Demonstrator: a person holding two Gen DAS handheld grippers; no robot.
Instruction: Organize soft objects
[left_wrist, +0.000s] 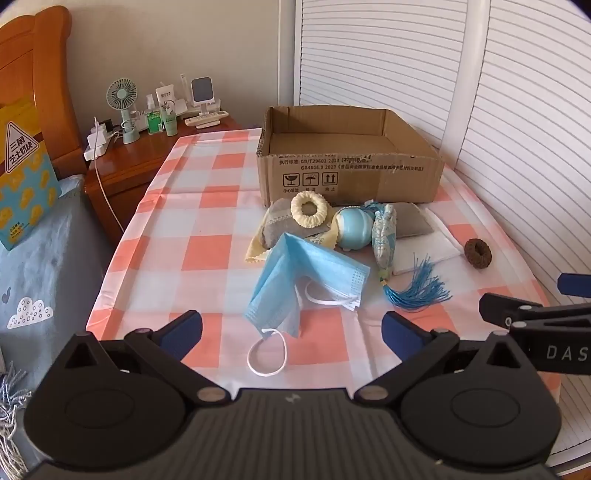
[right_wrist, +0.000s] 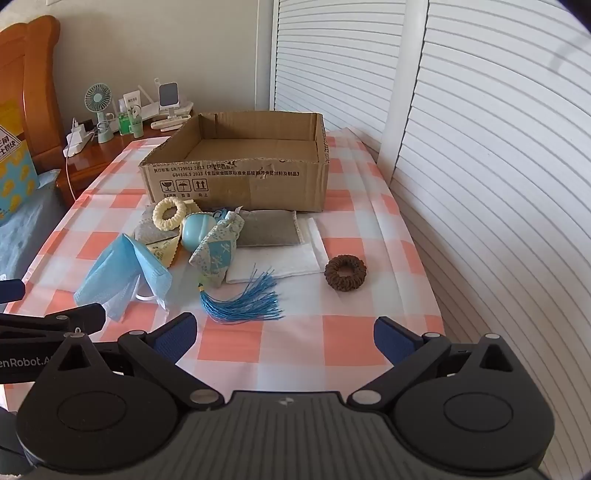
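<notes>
Left wrist view: the left gripper (left_wrist: 291, 332) is hovering over the near edge of a table covered in a pink-and-white checked cloth (left_wrist: 207, 206), its jaws standing wide apart and holding nothing. A crumpled blue face mask (left_wrist: 306, 273) is lying just beyond the fingertips, roughly centred between them, with one white ear loop (left_wrist: 266, 354) trailing into the gap. Farther back, a heap of soft things is sitting in front of an open cardboard box (left_wrist: 347, 173): a cream scrunchie (left_wrist: 309, 208) resting on a grey pouch (left_wrist: 277, 227), a pale blue round toy (left_wrist: 352, 227), a patterned sachet (left_wrist: 384, 236) with a blue tassel (left_wrist: 421, 284), and a white folded cloth (left_wrist: 428, 247). A brown scrunchie (left_wrist: 477, 252) is lying apart, to the right.

Right wrist view: the right gripper (right_wrist: 284, 336) is likewise spread wide and empty, hanging over bare checked cloth. The tassel (right_wrist: 243, 299) is lying just ahead of its left finger. The brown scrunchie (right_wrist: 345, 272) is sitting alone, farther ahead and slightly right of centre. The mask (right_wrist: 125, 273) is lying off to the left, near the other gripper's arm (right_wrist: 51, 321). The box (right_wrist: 240, 173) is sitting open behind the heap.
</notes>
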